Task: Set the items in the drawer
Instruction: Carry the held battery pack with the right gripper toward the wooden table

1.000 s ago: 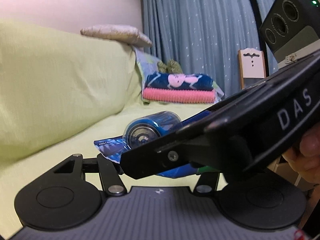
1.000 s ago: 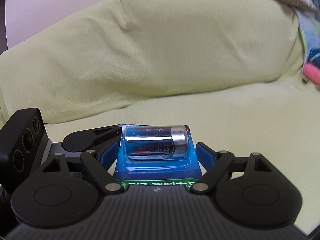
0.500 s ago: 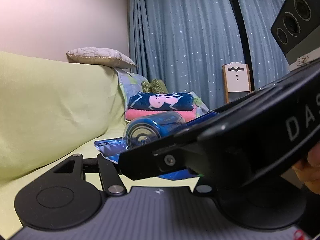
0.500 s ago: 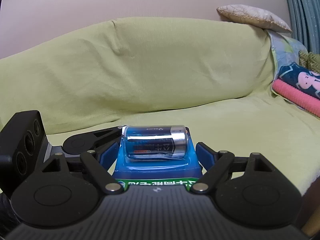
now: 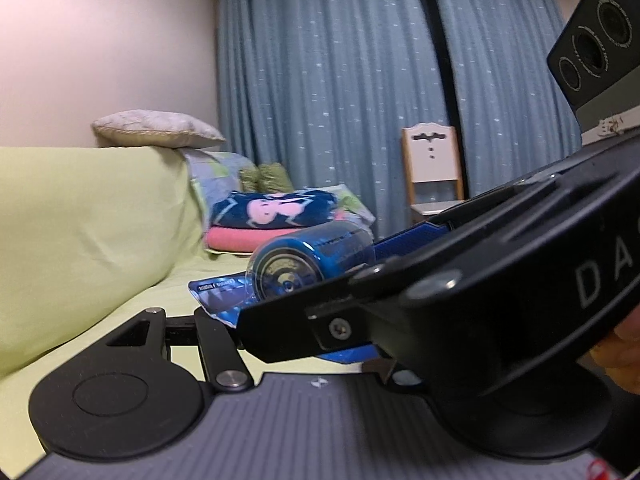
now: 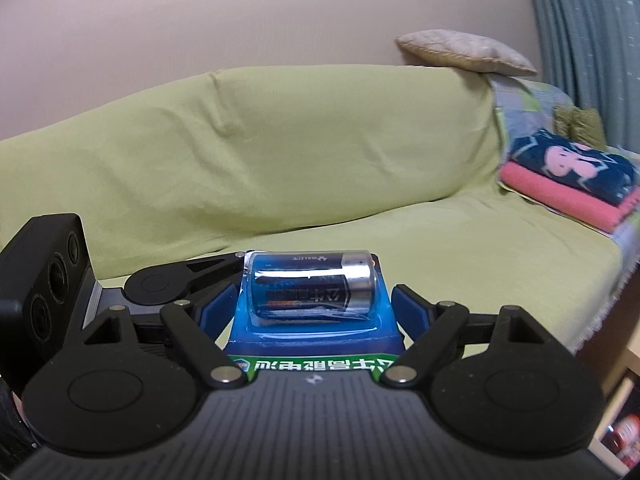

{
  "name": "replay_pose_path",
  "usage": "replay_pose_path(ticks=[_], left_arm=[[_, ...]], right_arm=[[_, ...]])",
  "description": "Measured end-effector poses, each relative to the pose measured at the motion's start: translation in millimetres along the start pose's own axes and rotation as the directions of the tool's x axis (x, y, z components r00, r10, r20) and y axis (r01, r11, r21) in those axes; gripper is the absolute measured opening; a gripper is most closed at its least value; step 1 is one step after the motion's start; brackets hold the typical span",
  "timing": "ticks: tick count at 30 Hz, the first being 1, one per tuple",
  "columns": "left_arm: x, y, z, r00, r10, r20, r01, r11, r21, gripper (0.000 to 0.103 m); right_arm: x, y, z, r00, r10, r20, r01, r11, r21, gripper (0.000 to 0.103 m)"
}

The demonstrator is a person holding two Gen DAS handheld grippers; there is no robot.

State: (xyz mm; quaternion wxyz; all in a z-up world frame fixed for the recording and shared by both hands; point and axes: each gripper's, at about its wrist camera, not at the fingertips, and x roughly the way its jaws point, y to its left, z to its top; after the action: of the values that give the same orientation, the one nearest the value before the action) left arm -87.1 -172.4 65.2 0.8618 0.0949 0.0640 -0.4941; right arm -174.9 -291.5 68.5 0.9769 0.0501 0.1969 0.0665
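Right claw (image 6: 313, 306): closed on flat blue blister-pack card w/ clear plastic bubble (image 6: 316, 340), blue pads (image 6: 218, 308) pressed to card's 2 side edges, gap only as wide as the card. In bubble: 1 fat blue-and-silver cylindrical battery (image 6: 312, 288), lying crosswise, silver end toward right. Green strip w/ white lettering at card's near end, tucked under claw body. Pack held in air, flat, above seat of sofa draped in light-green cloth (image 6: 280, 140); not touching the seat. No drawer in either view.

Left claw (image 5: 304, 332): can't tell how far open or whether gripping anything. Only 1 finger (image 5: 180, 322) visible in left wrist view; other side hidden behind black body of right claw, which crosses frame from right, lettering "DA" on it. Same pack seen end-on there, battery's round end facing camera, card corner just above & beside the visible finger; contact unclear. In right wrist view, left claw's black body sits at far left, 1 linkage arm reaching up to pack's far-left corner.

Person's hand (image 5: 624, 344) at right edge, under right claw's handle.

Bkgd: beige pillow (image 6: 464, 50) on sofa's backrest top; folded navy towel over pink towel (image 6: 572, 176) at sofa's right end; blue-grey curtains w/ pale flecks (image 5: 340, 100); small white-and-wood chair (image 5: 430, 168) in front of curtains.
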Motion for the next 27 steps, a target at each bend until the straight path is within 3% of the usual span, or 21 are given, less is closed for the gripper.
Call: replay_pose_path(ticks=[18,27], left_arm=[[34.0,-105.8,10.7,0.972,-0.232,-0.032,0.233,0.972,0.04,0.059],[41.3,-151.7,14.3,0.943,-0.33,-0.044,0.332,0.94,0.072,0.059]], right_arm=[[-89.6,-56.3,-31.3,0.978,-0.207,0.007,0.205,0.973,0.109,0.082],[-132.3,-84.7,-48.5,0.955,-0.297,0.02,0.29,0.942,0.167,0.082]])
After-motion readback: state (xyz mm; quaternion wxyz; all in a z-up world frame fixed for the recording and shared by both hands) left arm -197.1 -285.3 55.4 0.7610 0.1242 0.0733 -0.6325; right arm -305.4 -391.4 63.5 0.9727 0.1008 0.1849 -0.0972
